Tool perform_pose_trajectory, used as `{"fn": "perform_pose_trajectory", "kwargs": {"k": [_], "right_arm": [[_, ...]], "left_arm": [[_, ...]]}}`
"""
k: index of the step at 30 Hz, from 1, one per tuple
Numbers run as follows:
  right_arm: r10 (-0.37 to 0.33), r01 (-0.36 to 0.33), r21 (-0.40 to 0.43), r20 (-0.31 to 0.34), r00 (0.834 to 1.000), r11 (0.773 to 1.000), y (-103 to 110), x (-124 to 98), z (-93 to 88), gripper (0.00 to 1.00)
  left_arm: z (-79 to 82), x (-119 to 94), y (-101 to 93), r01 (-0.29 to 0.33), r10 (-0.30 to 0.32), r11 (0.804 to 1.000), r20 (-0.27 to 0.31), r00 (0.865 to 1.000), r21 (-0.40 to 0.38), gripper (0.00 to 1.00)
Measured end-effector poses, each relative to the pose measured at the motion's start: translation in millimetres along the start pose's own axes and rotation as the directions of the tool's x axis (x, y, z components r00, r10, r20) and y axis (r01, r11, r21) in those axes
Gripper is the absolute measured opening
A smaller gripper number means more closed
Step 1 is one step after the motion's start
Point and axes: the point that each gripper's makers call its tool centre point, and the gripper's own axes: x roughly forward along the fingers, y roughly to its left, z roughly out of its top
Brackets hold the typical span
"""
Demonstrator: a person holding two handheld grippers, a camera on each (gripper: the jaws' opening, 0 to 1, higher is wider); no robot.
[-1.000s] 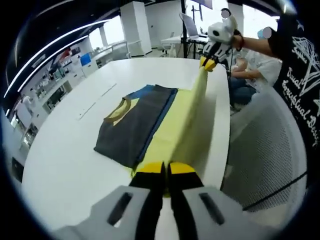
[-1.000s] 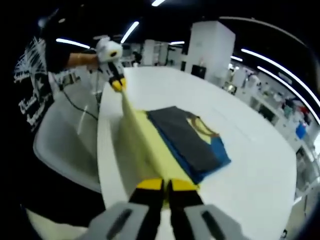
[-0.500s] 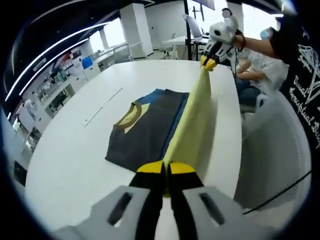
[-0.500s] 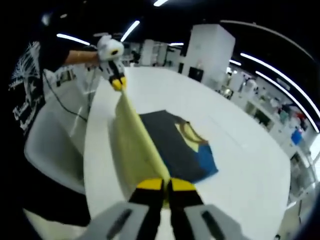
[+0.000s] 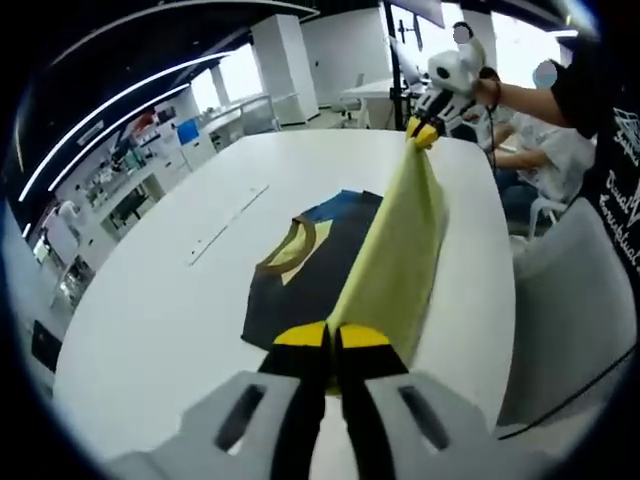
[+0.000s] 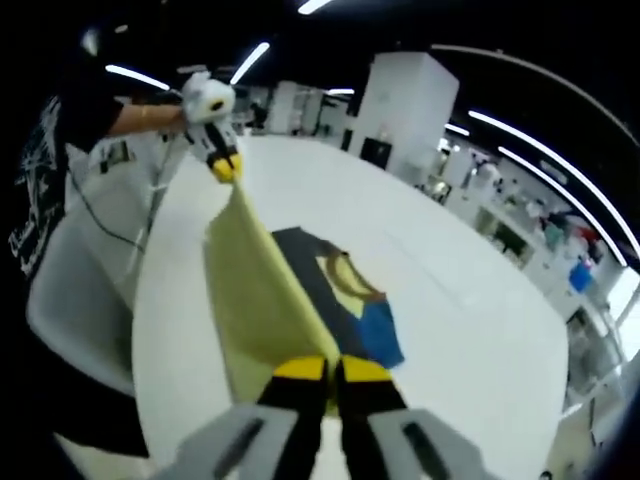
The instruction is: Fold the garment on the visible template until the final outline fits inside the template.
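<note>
Garment [image 5: 330,255]: we see the left gripper [image 5: 331,337] and right gripper [image 6: 331,371] each pinching a corner of its yellow side, lifted off the white table [image 5: 160,300]. We judge the fold half done; the raised panel is not yet laid over the dark part.

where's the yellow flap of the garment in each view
Left gripper view: the yellow flap runs from the left gripper at bottom centre up to the right gripper at upper right.
Right gripper view: it spans from bottom centre to the upper left.
Shared landmark: the dark garment body on the white table.
</note>
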Motion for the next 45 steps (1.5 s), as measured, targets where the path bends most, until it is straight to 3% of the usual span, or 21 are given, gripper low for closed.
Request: {"fn": "perform_pose_trajectory", "kwargs": {"k": [14,20,27,39,45], "right_arm": [[-0.053,0.053,0.014,0.008,0.999,0.999,-52.7,20.4,4.6,0.0],[-0.068,0.068,0.026,0.005,0.998,0.997,-67.6,30.1,8.4,0.0],[-0.097,0.098,0.037,-0.014,0.995,0.995,-81.0,48.2,8.7,0.0],[-0.094,0.098,0.089,-0.051,0.994,0.991,-101.4,79.5,-7.3,0.0],[-0.077,0.084,0.109,-0.066,0.995,0.99,-105.2,98.2,-15.8,0.0]], "left_arm": [[16.4,17.4,47.8,-0.042,0.042,0.999,0.023,0.999,0.001,0.0],[20.1,28.0,60.2,-0.031,0.031,0.999,0.02,0.999,0.008,0.0],[21.3,39.7,74.9,-0.059,0.06,0.998,0.021,0.998,-0.014,0.0],[6.9,75.4,104.6,-0.072,0.072,0.995,-0.002,0.997,-0.063,0.0],[-12.1,99.6,122.7,-0.059,0.057,0.992,-0.023,0.998,-0.107,0.0]]}}
